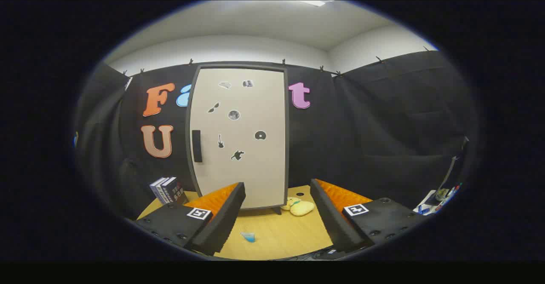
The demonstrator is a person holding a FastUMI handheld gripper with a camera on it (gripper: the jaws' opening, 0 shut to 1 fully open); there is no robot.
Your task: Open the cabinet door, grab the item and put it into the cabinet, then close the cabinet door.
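Note:
A tall cabinet (238, 135) with a pale door and dark frame stands at the back of the wooden table (276, 233), well beyond my fingers. Its door is closed, with a dark handle (196, 145) on its left side and several small stickers across it. A yellow plush toy (300, 206) lies on the table at the cabinet's lower right corner, just beyond the gap between my fingers. My gripper (276, 190) is open, fingers wide apart, nothing between them. A small blue item (248, 236) sits on the table between the fingers.
Some dark books (167, 190) lean against the booth wall left of the cabinet, beyond my left finger. A cluttered spot with small items (438, 199) lies far right. Black cloth walls close the booth behind and to the right.

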